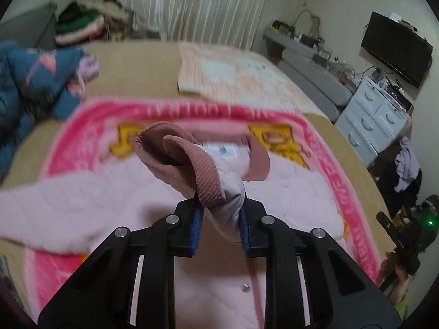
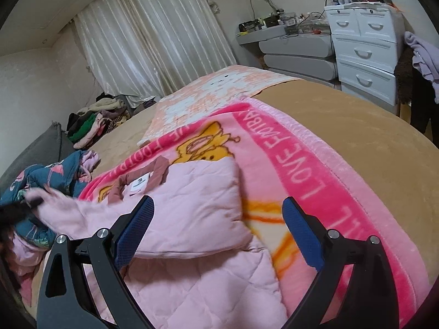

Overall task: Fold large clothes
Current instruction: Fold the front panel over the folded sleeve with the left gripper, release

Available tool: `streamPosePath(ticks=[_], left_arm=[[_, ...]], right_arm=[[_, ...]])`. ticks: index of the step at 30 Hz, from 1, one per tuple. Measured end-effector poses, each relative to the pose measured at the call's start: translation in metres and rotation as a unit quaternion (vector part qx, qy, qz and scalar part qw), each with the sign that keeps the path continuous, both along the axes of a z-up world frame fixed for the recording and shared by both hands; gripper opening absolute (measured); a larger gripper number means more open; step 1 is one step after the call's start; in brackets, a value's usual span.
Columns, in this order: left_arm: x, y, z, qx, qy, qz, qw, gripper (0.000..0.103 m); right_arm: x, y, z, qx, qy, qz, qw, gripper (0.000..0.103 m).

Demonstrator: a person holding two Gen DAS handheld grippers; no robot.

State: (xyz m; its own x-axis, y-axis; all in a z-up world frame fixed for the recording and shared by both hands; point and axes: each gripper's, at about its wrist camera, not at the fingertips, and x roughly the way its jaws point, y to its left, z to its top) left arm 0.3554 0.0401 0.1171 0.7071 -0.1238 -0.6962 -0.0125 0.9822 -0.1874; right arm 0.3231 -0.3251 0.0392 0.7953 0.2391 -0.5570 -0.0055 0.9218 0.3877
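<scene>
Pink quilted jacket (image 1: pixel 115 200) lying beneath both tools, its ribbed cuff (image 1: pixel 203 172) being pinched in the left hand-held gripper (image 1: pixel 221 219). Gaping wide, the right hand-held gripper (image 2: pixel 218 219), hovering over the folded sleeve (image 2: pixel 197 205).

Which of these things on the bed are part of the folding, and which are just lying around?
In use: pink quilted jacket; its sleeve cuff, clamped in the left gripper; open right gripper.

Lying about: pink blanket, blue patterned garment, clothes pile, white drawers.

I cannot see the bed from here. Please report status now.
Left gripper shut on ribbed dusty-pink sleeve cuff of quilted pale pink jacket. Right gripper open, empty. Nothing in the way.
</scene>
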Motion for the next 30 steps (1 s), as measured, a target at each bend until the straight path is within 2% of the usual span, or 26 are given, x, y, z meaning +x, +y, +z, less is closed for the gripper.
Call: streamPosePath(ticks=[1,4,7,10,13,15,17,19,24,30], left_arm=[[0.001,0.001,0.000,0.009,-0.002,-0.001,1.0000,0.015],[0.005,0.008,-0.020,0.003,0.010,0.002,0.9999,0.015],[0.007,0.018,-0.057,0.014,0.034,0.014,0.9992,0.015],[0.005,0.033,-0.091,0.005,0.056,0.026,0.9981,0.015],[-0.007,0.042,-0.118,0.007,0.074,0.028,0.9969,0.015],[-0.023,0.034,-0.125,0.019,0.064,0.014,0.9976,0.015],[-0.036,0.023,-0.120,0.032,0.044,0.001,0.9985,0.015],[-0.044,0.013,-0.104,0.016,0.026,-0.015,0.9994,0.015],[-0.050,-0.019,-0.044,0.033,-0.032,-0.057,0.9973,0.014],[-0.037,-0.046,0.035,0.050,-0.092,-0.081,0.9911,0.014]], right_arm=[[0.001,0.001,-0.001,-0.003,-0.001,-0.002,1.000,0.094],[0.003,0.006,-0.003,-0.012,0.002,0.003,1.000,0.094],[0.006,0.013,-0.006,-0.024,0.005,0.011,1.000,0.094],[0.009,0.023,-0.008,-0.040,0.004,0.019,0.999,0.094],[0.013,0.034,-0.012,-0.050,0.009,0.031,0.998,0.094],[0.016,0.040,-0.014,-0.057,0.011,0.037,0.998,0.094],[0.019,0.042,-0.016,-0.061,0.011,0.038,0.997,0.094],[0.019,0.040,-0.018,-0.055,0.014,0.034,0.998,0.094],[0.017,0.032,-0.016,-0.045,0.012,0.022,0.999,0.094],[0.013,0.025,-0.010,-0.028,0.000,0.013,1.000,0.094]])
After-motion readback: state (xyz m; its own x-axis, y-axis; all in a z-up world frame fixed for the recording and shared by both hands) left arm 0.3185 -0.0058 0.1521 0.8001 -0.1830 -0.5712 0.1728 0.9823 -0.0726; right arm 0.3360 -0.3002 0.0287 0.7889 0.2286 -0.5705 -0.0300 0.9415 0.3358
